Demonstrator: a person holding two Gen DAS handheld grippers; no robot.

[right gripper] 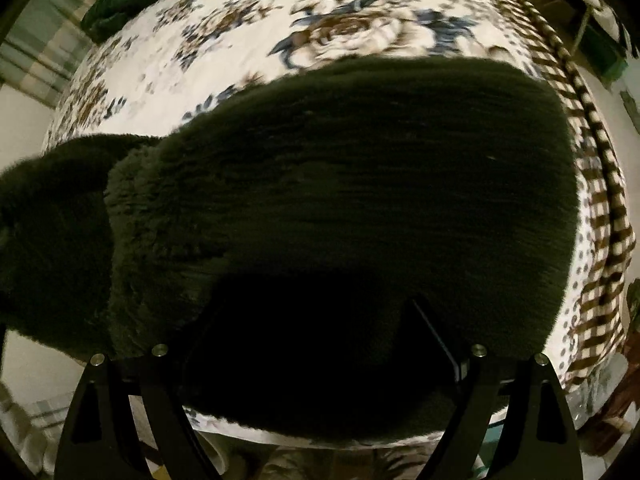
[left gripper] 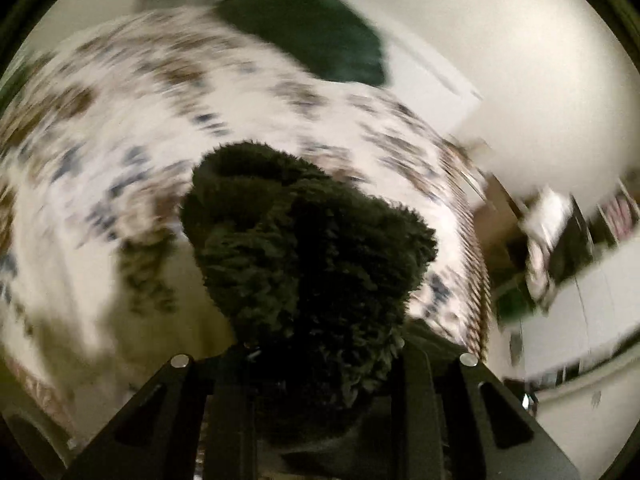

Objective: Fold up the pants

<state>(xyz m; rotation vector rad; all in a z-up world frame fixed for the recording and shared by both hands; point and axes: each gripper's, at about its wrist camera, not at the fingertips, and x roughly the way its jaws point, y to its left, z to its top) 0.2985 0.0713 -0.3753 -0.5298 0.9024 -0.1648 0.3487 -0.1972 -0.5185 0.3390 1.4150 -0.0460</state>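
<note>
The pants (left gripper: 304, 256) are dark green and fluffy. In the left wrist view a bunched part of them fills the space between my left gripper's (left gripper: 320, 360) fingers, which are shut on it above a floral bedspread (left gripper: 132, 128). In the right wrist view the pants (right gripper: 340, 200) spread wide across the bed and cover my right gripper (right gripper: 320, 356); its fingertips are hidden under the cloth, so its hold cannot be seen. Both views are motion-blurred.
A second dark green cloth (left gripper: 316, 28) lies at the far end of the bed near a white wall (left gripper: 520, 60). The bedspread (right gripper: 340, 32) has a brown checked border (right gripper: 600, 200) at its right edge. Furniture stands to the right (left gripper: 568, 240).
</note>
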